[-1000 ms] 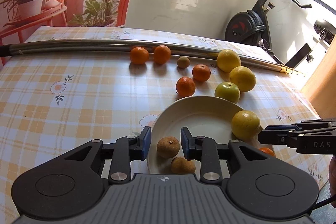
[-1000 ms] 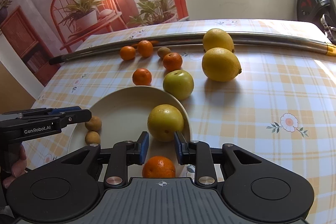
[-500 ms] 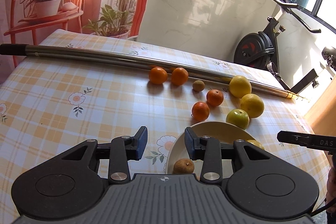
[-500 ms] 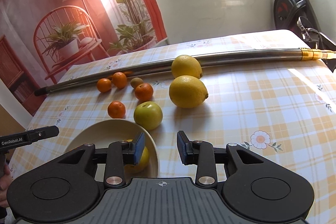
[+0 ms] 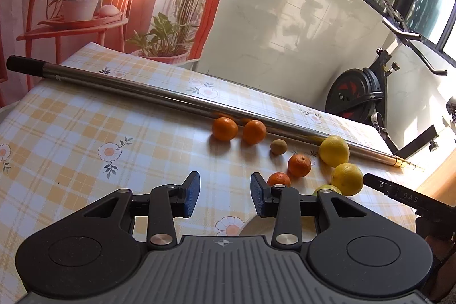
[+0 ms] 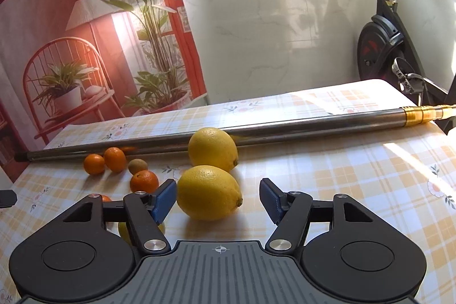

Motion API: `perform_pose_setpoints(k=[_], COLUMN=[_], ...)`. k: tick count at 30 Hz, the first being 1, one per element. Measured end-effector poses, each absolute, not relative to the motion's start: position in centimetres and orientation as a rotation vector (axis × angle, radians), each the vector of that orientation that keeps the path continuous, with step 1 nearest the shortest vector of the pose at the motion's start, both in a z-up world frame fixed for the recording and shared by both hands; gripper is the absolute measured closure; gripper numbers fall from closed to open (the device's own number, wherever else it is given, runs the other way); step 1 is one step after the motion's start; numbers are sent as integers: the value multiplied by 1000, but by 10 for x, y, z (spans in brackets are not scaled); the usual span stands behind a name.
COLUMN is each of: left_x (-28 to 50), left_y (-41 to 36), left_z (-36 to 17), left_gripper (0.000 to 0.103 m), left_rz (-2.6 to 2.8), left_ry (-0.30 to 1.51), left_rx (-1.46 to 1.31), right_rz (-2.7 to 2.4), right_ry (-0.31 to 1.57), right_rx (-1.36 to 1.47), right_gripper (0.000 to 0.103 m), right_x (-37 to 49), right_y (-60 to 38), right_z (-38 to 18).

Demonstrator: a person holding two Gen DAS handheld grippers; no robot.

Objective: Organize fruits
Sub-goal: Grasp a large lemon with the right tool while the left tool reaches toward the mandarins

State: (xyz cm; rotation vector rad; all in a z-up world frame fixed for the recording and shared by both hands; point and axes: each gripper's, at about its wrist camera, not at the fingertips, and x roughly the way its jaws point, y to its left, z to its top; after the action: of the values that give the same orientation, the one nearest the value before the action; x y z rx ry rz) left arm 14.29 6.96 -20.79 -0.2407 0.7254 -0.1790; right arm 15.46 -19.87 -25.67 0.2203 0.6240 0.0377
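Observation:
My left gripper (image 5: 225,194) is open and empty above the checked tablecloth. Beyond it lie two tangerines (image 5: 225,128) by the steel pole, a small brown fruit (image 5: 278,146), two more tangerines (image 5: 299,165), two lemons (image 5: 334,150) and a green apple (image 5: 327,188) partly hidden by my right finger. A sliver of the cream bowl (image 5: 253,225) shows under the gripper. My right gripper (image 6: 218,201) is open, and the near lemon (image 6: 209,192) sits just ahead between its fingers, untouched. A second lemon (image 6: 213,148) lies behind it.
A long steel pole (image 5: 159,100) lies across the far side of the table (image 5: 71,138). The other gripper's tip (image 5: 399,194) enters at the right. An exercise bike (image 6: 396,47) stands beyond the table's right end. A wall and a printed backdrop are behind.
Both grippers have drawn back and tilted up from the bowl, which has dropped almost out of view. The right gripper's fingers have opened wider and now face the near lemon.

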Motion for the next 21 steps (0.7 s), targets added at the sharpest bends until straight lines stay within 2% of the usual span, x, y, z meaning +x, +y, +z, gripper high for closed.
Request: perform_pose_setpoints(k=[3, 9, 14, 21], left_x=[149, 155, 159, 168], left_y=[66, 59, 56, 55], left_z=[-208, -209, -211, -218], left_gripper=[62, 62, 62, 62], left_rz=[-175, -177, -176, -170], left_ry=[729, 737, 748, 778], left_rx=[-236, -226, -207, -211], right_rz=[48, 83, 108, 118], right_ry=[639, 676, 697, 604], right_rx=[211, 215, 163, 47], right_gripper=[37, 36, 43, 43], right_x=[168, 186, 191, 172], right_y=[-197, -192, -183, -169], right_z=[-262, -277, -289, -294])
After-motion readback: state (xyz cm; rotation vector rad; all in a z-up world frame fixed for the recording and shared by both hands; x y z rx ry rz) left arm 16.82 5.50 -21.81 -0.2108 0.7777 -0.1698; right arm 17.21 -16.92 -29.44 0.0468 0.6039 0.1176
